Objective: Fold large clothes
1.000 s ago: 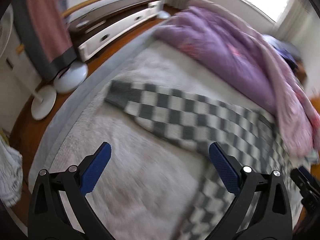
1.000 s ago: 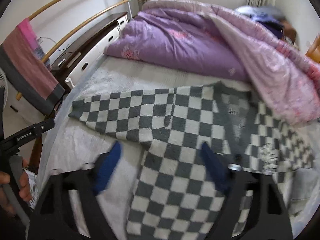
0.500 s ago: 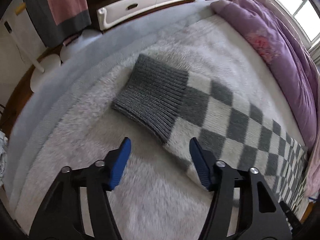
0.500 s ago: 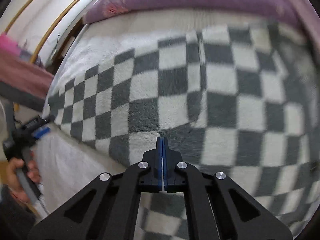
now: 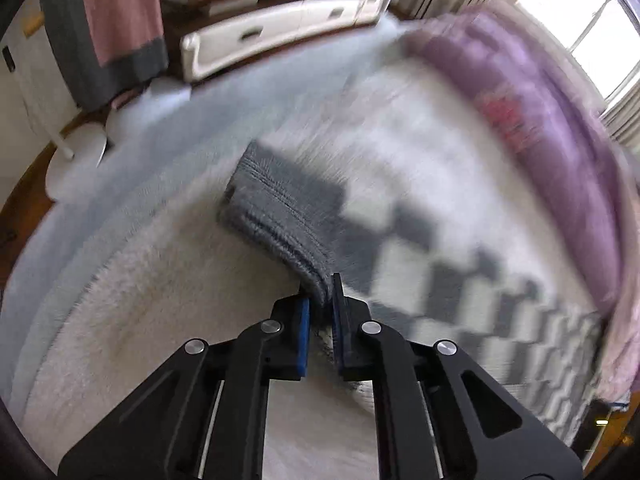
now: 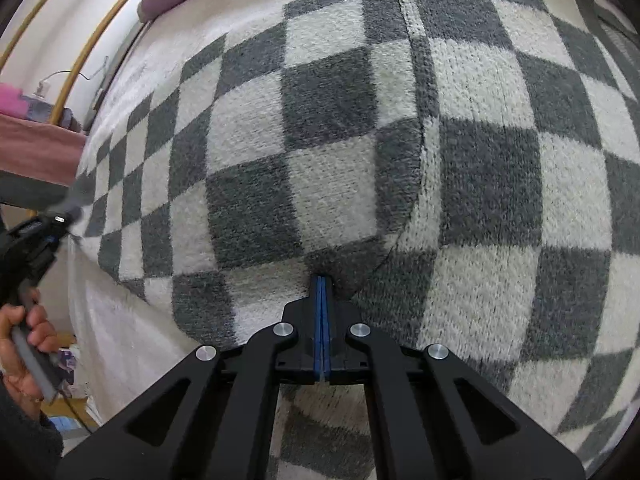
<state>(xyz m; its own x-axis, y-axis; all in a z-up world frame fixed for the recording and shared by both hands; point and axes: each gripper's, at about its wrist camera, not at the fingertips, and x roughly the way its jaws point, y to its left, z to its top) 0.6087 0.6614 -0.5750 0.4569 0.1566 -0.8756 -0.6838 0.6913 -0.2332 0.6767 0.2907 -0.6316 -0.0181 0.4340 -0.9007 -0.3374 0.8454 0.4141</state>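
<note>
Left wrist view: left gripper (image 5: 320, 300) angled down onto bed, jaws just closed in, now pinched on corner of grey ribbed cuff (image 5: 280, 216) of checkered sweater (image 5: 440, 276); knit bunched between blue pads (image 5: 303, 332). Sleeve runs from cuff away to the right, flat on white fuzzy blanket (image 5: 152, 312). Frame blurred on far side. Purple duvet (image 5: 552, 132) heaped along right of bed. Beyond bed edge: white drawer unit (image 5: 280, 36), pink-and-grey cloth (image 5: 116, 28) hanging, white round stand base (image 5: 76, 160) on wood floor. Right wrist view: right gripper (image 6: 322, 280) tips down at sweater where sleeve seam meets body (image 6: 480, 184), near armpit; jaws fully together, pads touching, can't tell if any knit is caught at the very tip. Sweater fills most of frame, spread flat, grey/white squares. At left edge, person's left hand (image 6: 24, 344) on handle of the other gripper (image 6: 52, 224), at far sleeve end.
</note>
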